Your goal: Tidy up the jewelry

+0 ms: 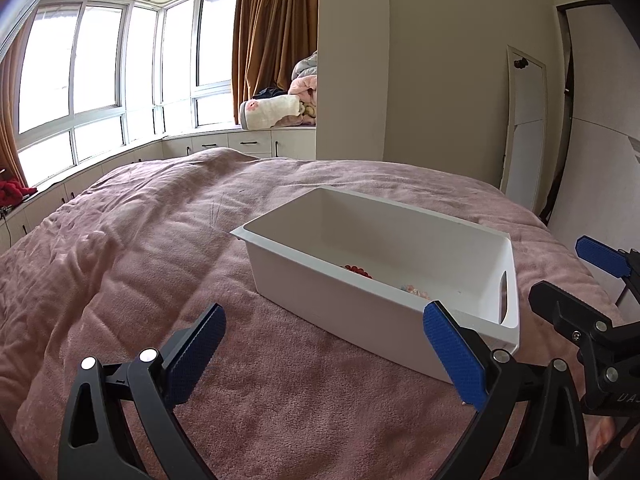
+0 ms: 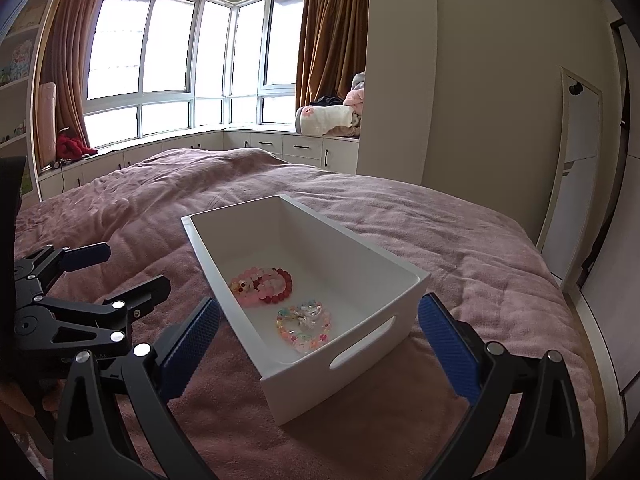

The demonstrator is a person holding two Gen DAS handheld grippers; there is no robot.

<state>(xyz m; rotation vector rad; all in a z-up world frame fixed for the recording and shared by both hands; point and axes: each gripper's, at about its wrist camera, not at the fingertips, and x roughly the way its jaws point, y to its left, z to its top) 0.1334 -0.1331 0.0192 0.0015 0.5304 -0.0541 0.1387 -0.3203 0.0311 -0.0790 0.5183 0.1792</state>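
Observation:
A white plastic bin [image 2: 400, 280] sits on a pink bedspread; it also shows in the left wrist view [image 1: 320, 280]. Inside lie a pink and red bead bracelet pile [image 2: 262, 284] and a pastel multicolour bracelet [image 2: 304, 322]; only their tops show in the left wrist view [image 1: 358, 270]. My right gripper [image 2: 318, 348] is open and empty, its fingers on either side of the bin's near end with the handle slot. My left gripper [image 1: 324, 354] is open and empty, just in front of the bin's long side. Each gripper shows in the other's view: the left gripper [image 2: 100, 272], the right gripper [image 1: 576, 272].
The pink bedspread [image 1: 160, 240] spreads wide to the left and behind the bin. Low white drawers [image 2: 280, 146] run under the windows. A folded blanket pile [image 2: 332, 118] lies on the window seat. The bed's right edge and a leaning mirror [image 2: 576, 168] stand at the right.

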